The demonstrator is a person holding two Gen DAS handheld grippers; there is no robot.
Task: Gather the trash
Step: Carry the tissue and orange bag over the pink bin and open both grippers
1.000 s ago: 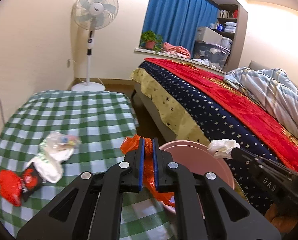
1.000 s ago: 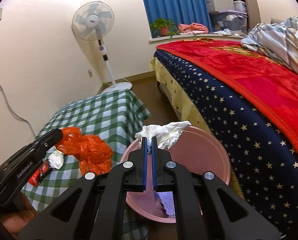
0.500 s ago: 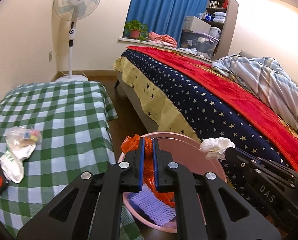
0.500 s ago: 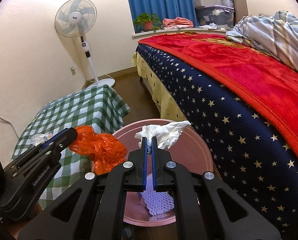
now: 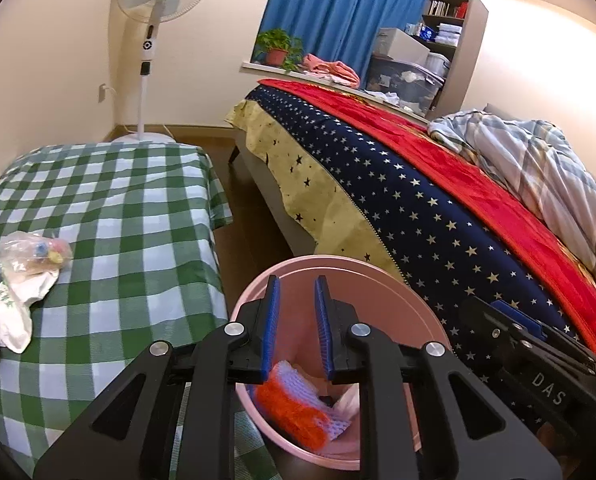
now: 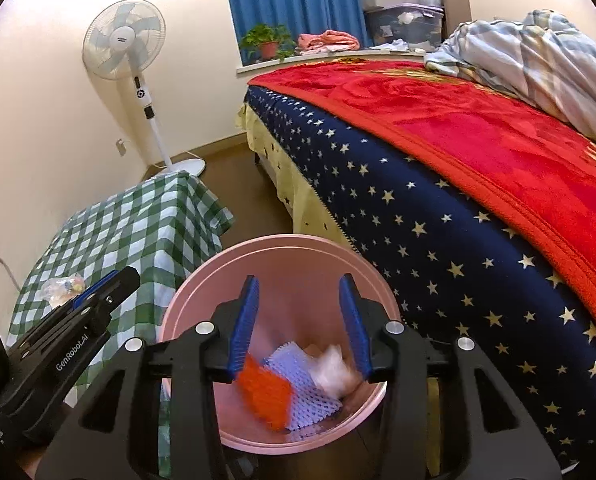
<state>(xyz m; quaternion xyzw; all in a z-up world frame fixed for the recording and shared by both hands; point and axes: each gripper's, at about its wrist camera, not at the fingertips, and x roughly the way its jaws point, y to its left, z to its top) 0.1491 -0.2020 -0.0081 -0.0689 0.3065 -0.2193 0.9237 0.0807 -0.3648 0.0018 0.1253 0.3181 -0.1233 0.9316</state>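
Both grippers over the pink bin, jaws opening, nothing between the pads: left gripper is parted a little, right gripper wider. The orange bag and white tissue are blurred inside the bin, beside a lavender foam net. To do this well: finish opening, hold above the rim until both pieces settle, then lift out. Further off, wrappers remain on the checked table; likely next pickup.
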